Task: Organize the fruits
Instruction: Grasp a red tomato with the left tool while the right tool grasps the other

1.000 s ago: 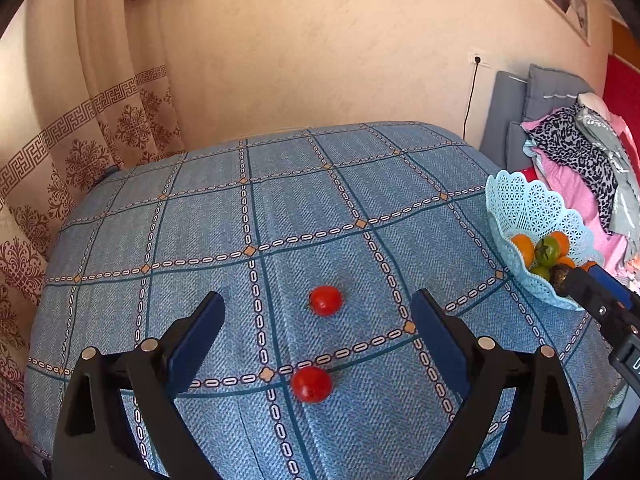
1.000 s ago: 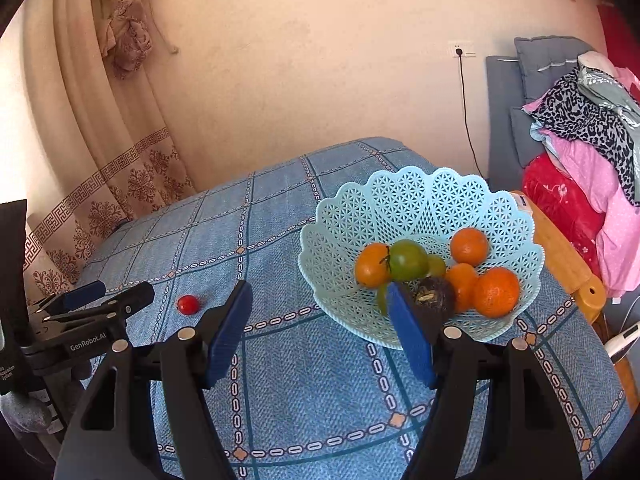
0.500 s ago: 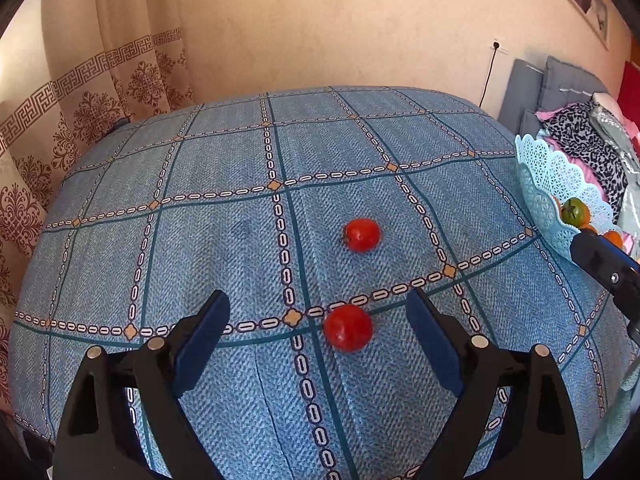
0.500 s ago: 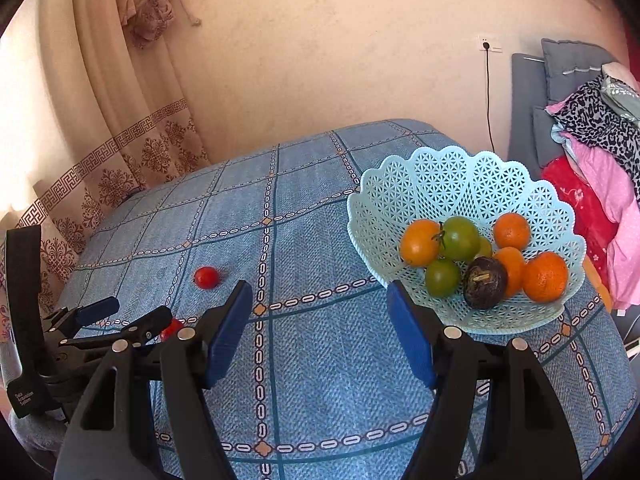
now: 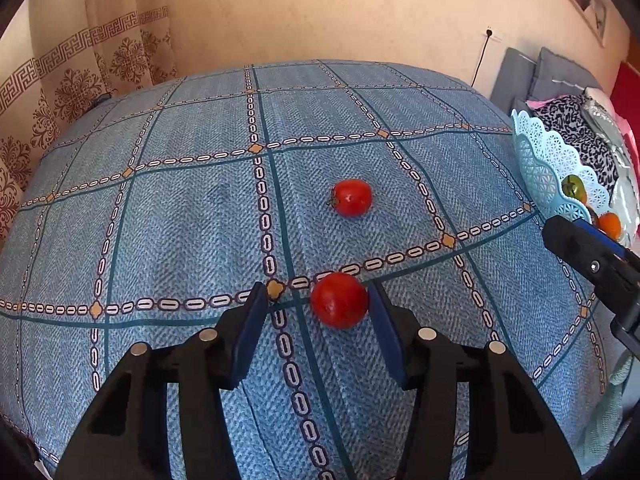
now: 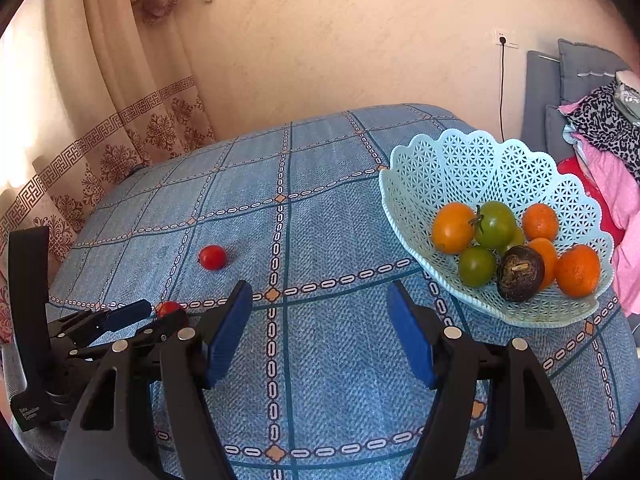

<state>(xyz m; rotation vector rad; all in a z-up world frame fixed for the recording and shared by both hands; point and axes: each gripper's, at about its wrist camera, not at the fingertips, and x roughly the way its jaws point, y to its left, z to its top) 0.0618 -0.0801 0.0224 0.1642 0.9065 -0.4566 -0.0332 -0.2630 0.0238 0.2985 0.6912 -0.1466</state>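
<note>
Bright warm daylight, strongest through the curtain (image 6: 24, 128) at left where it blows out, soft shadows beneath the tomatoes (image 5: 351, 197), sharp focus throughout, heavy fisheye bending, dark vignette in the corners

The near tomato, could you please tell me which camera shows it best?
The left wrist view: the near tomato lies large and unobstructed between the left gripper's open fingers. In the right wrist view it is only a small red sliver, mostly hidden behind the left gripper.
</note>
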